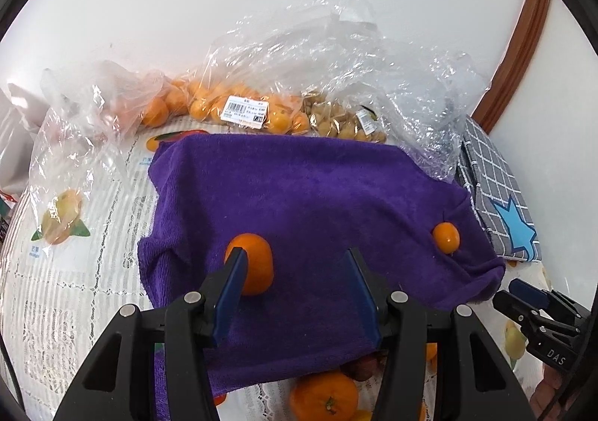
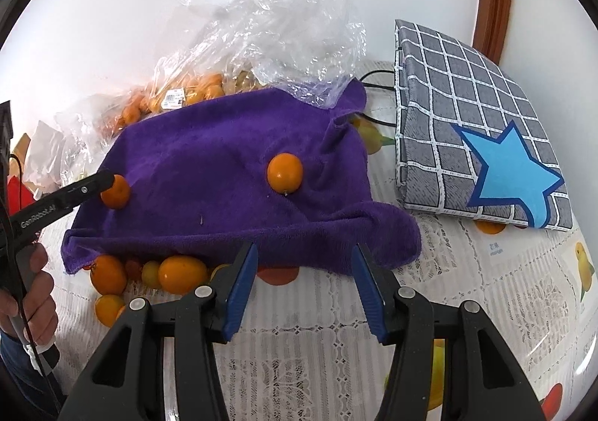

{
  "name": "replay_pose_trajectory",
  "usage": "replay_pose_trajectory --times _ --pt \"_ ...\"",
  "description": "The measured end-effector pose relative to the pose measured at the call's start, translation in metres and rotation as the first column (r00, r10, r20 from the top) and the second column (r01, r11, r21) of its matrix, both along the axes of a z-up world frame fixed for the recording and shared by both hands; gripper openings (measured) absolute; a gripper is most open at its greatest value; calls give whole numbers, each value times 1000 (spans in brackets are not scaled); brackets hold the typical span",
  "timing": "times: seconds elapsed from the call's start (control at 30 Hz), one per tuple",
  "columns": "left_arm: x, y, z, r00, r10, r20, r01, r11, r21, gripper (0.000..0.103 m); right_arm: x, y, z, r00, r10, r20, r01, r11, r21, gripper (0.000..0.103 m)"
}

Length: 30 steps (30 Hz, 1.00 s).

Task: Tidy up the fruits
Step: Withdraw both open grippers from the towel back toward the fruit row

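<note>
A purple towel [image 1: 317, 204] [image 2: 224, 174] is spread on the table with two small oranges on it. One orange [image 1: 256, 266] [image 2: 116, 192] lies at the left finger [image 1: 230, 294] of my left gripper [image 1: 295, 256], partly hidden behind that finger; the other pad is well clear of it. That gripper is open. The second orange [image 1: 445, 237] [image 2: 284, 172] rests free on the towel's right part. My right gripper [image 2: 303, 251] [image 1: 523, 290] hovers open over the towel's near edge with nothing between its fingers.
Clear plastic bags of small oranges [image 1: 239, 107] [image 2: 187, 92] and brownish fruit [image 1: 336, 122] lie against the back wall. A grey checked cloth with a blue star [image 1: 501, 204] [image 2: 478, 129] lies to the right. The lace tablecloth [image 2: 317, 312] carries fruit prints. A hand [image 2: 30, 294] holds the left tool.
</note>
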State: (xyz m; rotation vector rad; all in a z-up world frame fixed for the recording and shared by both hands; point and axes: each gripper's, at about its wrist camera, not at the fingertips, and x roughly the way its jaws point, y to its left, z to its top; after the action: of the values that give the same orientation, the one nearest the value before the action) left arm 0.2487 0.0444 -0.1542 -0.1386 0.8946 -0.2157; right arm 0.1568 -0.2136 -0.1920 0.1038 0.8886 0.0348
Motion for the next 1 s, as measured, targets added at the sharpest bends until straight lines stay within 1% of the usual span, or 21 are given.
replay_pose_trajectory --times 0.13,0.3,0.5,0.63,0.8,1.0 --pt "1 2 0 1000 7 -13 -7 1000 -17 51 1 5 -1 1000 19 18 -19 1000 0 53" --pt "1 5 0 1000 15 -14 -15 1000 -19 51 4 15 -3 998 58 25 -58 998 -15 51" --pt "-1 6 3 1000 8 0 -8 1000 -15 51 5 25 -3 995 95 35 -94 995 -38 51" --pt "-1 9 6 1000 18 6 -18 1000 -26 51 5 27 -8 994 111 22 -110 993 -39 51" --pt "0 13 6 1000 22 -10 -23 998 -53 51 6 30 -17 991 137 -8 -137 990 -23 51" --pt "-1 18 7 1000 30 -6 -30 997 -73 51 9 42 -26 985 171 -28 -172 984 -38 51"
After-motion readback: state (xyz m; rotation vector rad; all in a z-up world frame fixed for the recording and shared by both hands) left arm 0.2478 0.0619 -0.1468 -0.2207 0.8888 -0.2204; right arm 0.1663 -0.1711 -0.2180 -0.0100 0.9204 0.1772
